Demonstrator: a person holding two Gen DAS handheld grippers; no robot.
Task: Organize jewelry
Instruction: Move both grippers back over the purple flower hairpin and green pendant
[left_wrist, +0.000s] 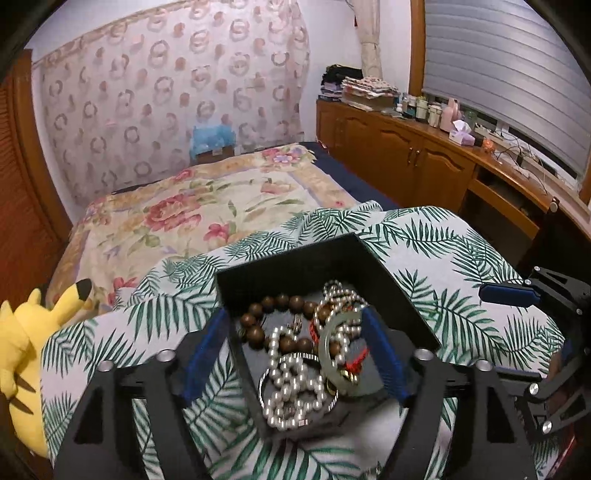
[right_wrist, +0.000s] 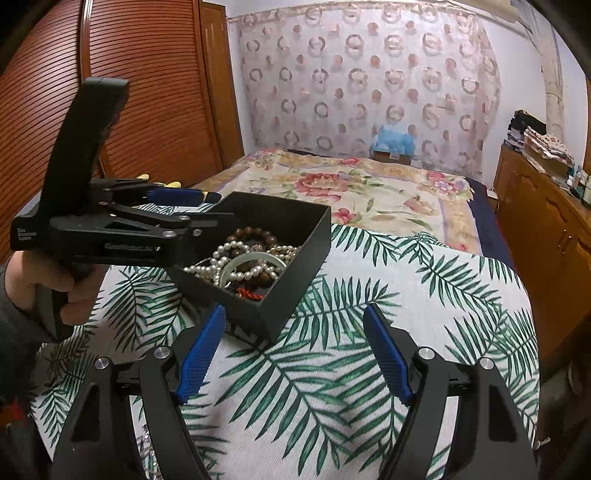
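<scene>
A black open box (left_wrist: 391, 295) sits on the palm-leaf cloth (left_wrist: 461, 258). It holds a brown wooden bead bracelet (left_wrist: 273, 306), a pearl necklace (left_wrist: 291, 387), a pale jade bangle (left_wrist: 327, 343) with a red cord, and a silver ring bangle. My left gripper (left_wrist: 295, 350) is open; one finger is outside the box's left wall, the other inside at its right. It shows in the right wrist view (right_wrist: 207, 206) over the box (right_wrist: 295, 280). My right gripper (right_wrist: 295, 350) is open and empty above the cloth, just in front of the box.
A yellow plush toy (left_wrist: 26, 350) lies at the cloth's left edge. A floral bedspread (right_wrist: 362, 192) lies beyond. A wooden cabinet (left_wrist: 424, 162) with bottles runs along the right; a slatted wardrobe (right_wrist: 147, 92) stands on the left.
</scene>
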